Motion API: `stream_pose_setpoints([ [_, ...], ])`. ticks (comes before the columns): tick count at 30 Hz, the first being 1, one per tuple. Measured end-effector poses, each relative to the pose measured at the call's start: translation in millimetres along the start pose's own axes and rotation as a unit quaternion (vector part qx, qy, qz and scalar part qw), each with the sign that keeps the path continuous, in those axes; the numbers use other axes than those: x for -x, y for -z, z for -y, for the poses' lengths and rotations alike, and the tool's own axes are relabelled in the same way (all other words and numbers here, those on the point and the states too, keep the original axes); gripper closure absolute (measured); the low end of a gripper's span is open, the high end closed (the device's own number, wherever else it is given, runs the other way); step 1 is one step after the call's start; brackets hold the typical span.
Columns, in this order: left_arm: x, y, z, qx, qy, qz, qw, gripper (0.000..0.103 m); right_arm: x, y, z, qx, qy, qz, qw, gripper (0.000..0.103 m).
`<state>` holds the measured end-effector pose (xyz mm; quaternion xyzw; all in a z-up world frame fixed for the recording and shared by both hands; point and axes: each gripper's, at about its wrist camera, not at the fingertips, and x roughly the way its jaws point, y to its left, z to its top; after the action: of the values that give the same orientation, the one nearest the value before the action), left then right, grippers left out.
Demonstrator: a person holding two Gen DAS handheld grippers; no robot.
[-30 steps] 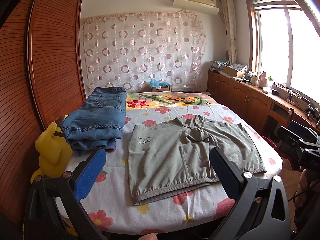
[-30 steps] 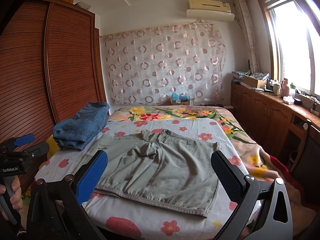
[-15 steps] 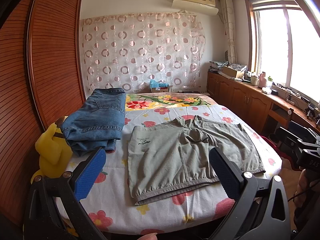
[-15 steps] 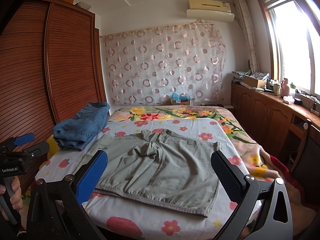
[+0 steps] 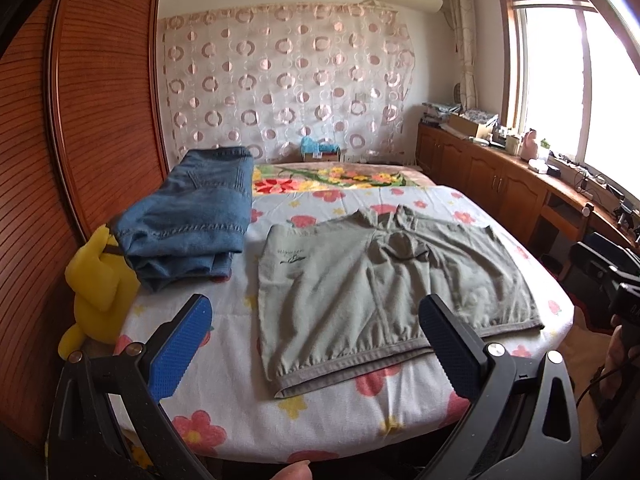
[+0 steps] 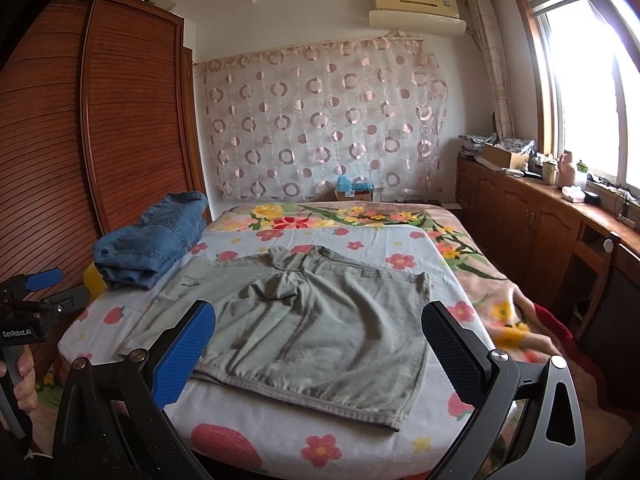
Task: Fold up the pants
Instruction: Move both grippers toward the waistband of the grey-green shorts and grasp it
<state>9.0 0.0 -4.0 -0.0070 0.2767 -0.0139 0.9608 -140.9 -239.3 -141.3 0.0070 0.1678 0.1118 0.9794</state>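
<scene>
From my left camera I see a yellow plush toy (image 5: 96, 280) wedged between the wardrobe (image 5: 52, 152) and the bed (image 5: 240, 412), its lower part hidden by the mattress. Next comes a folded stack of jeans (image 5: 188, 216). The grey shorts (image 5: 380, 284) lie spread flat on the flowered sheet, near the foot of the bed, crotch bunched, small printed logo too small to read. My left hand-held gripper (image 5: 316, 344) hovers with jaws wide apart, empty. My right hand-held gripper (image 6: 318, 350) is likewise spread wide, holding nothing. A box (image 6: 354, 192) behind the bed is unclear.
</scene>
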Motion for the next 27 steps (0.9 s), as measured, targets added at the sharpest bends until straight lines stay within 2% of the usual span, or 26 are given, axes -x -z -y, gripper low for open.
stream_pose_setpoints([
  [17, -45, 31, -36, 0.012, -0.018, -0.043, 0.9989, 0.0, -18, 2, 22, 0.011, 0.0, -0.05, 0.999, 0.002],
  [26, -69, 53, -50, 0.02, -0.021, -0.08, 0.9964, 0.0, -36, 7, 25, 0.018, -0.005, -0.099, 0.995, 0.01],
  [27, -70, 55, -51, 0.023, -0.02, -0.083, 0.9961, 0.0, -38, 8, 26, 0.018, -0.006, -0.106, 0.994, 0.014],
])
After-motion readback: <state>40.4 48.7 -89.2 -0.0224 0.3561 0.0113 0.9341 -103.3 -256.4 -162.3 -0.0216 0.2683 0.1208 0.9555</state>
